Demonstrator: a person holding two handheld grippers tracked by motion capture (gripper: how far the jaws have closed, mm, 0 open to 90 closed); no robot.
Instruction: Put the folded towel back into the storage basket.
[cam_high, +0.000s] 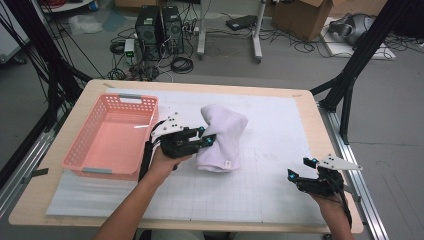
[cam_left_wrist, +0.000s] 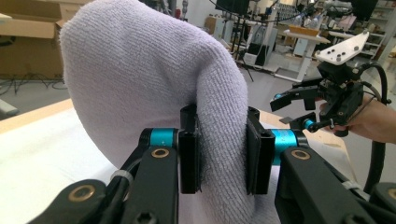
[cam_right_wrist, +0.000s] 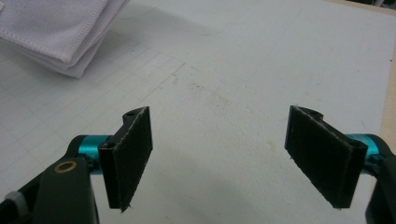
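In the middle of the high view we see the white towel (cam_high: 220, 137) bunched up on the gridded mat (cam_high: 260, 190), its lower end resting there, just right of the pink basket (cam_high: 112, 135). It looks soft, light and limp: terry pile that sags and folds wherever it goes unsupported, so we judge a thick gathered fold the best hold. Our left gripper (cam_high: 210, 141) has exactly that, jaws pinched on a bunched ridge of cloth. Our right gripper (cam_high: 302, 167) hangs at the lower right over bare mat, jaws wide and empty. A small tag (cam_high: 227, 163) sits near the towel's lower edge, too small to read.
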